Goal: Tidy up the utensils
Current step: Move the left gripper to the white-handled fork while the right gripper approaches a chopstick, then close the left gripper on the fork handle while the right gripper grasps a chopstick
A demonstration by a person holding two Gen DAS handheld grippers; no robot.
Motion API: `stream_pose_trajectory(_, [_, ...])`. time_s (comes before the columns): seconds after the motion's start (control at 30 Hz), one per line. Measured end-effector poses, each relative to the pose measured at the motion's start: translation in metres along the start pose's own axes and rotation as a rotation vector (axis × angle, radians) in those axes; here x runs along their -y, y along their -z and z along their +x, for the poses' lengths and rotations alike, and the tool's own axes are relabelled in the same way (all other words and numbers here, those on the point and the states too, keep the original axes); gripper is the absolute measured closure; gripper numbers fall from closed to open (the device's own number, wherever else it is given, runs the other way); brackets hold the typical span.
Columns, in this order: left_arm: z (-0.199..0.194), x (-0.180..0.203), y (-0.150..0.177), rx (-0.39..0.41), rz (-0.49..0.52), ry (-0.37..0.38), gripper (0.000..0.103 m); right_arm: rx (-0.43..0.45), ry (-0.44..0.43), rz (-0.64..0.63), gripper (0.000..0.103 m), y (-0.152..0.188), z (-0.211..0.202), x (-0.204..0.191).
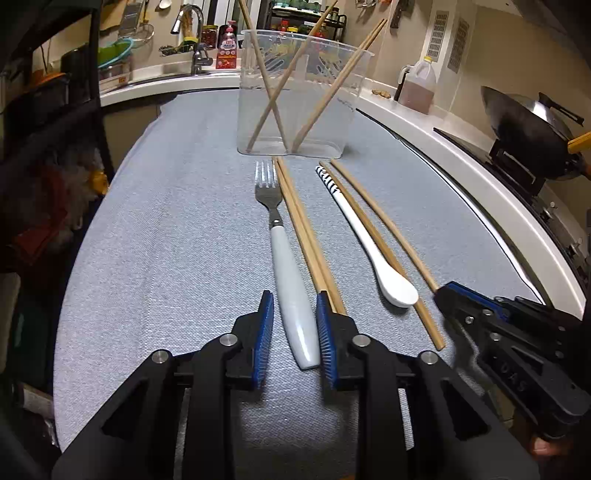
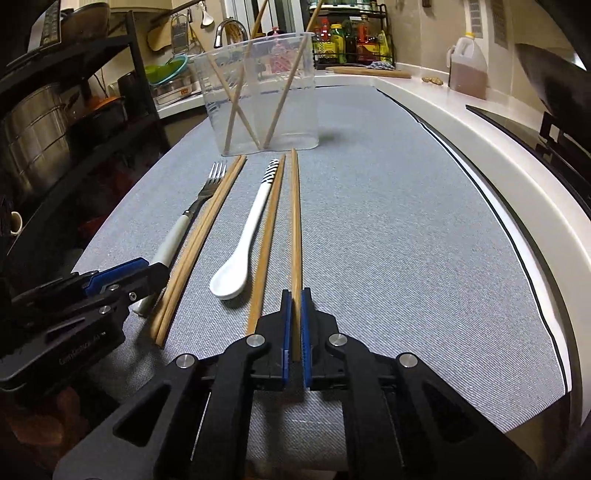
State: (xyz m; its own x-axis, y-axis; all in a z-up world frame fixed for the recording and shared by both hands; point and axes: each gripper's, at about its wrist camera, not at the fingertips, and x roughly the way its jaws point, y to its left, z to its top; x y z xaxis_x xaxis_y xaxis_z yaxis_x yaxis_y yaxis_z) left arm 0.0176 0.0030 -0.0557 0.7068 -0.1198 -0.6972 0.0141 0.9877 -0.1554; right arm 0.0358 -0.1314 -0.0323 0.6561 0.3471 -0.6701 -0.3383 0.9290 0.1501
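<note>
A clear plastic holder (image 1: 295, 122) (image 2: 266, 110) stands on the grey cloth with several wooden chopsticks (image 1: 325, 99) in it. In front of it lie a white-handled fork (image 1: 291, 288) (image 2: 173, 236), a chopstick pair (image 1: 306, 236) (image 2: 199, 243), a white spoon with striped handle (image 1: 369, 243) (image 2: 243, 254) and two single chopsticks (image 1: 384, 225) (image 2: 266, 236). My left gripper (image 1: 294, 302) is open, its jaws either side of the fork handle. My right gripper (image 2: 296, 299) (image 1: 454, 295) is shut on the rightmost chopstick (image 2: 295, 221).
The grey cloth (image 1: 166, 240) covers the counter. A white counter edge (image 2: 517, 177) runs along the right. An oil jug (image 1: 417, 86), a wok (image 1: 528, 122) on the stove, a sink tap (image 1: 192, 33) and a dark shelf with pots (image 2: 55, 122) surround it.
</note>
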Motion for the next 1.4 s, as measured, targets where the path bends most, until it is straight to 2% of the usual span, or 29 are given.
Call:
stream_pose_trajectory(0.23, [-0.017, -0.027, 0.007, 0.01, -0.03, -0.072, 0.085, -0.001, 0.006, 0.027, 0.097, 0.006, -0.007, 0.009])
stream_pose_trajectory(0.43, [-0.016, -0.023, 0.008, 0.016, -0.006, -0.089, 0.085, 0.007, 0.014, 0.019, 0.094, 0.007, -0.006, 0.005])
stream_pose_trajectory(1.4, [-0.006, -0.019, 0.002, 0.037, -0.016, -0.1, 0.083, 0.043, 0.048, -0.018, 0.096, 0.003, 0.001, 0.0])
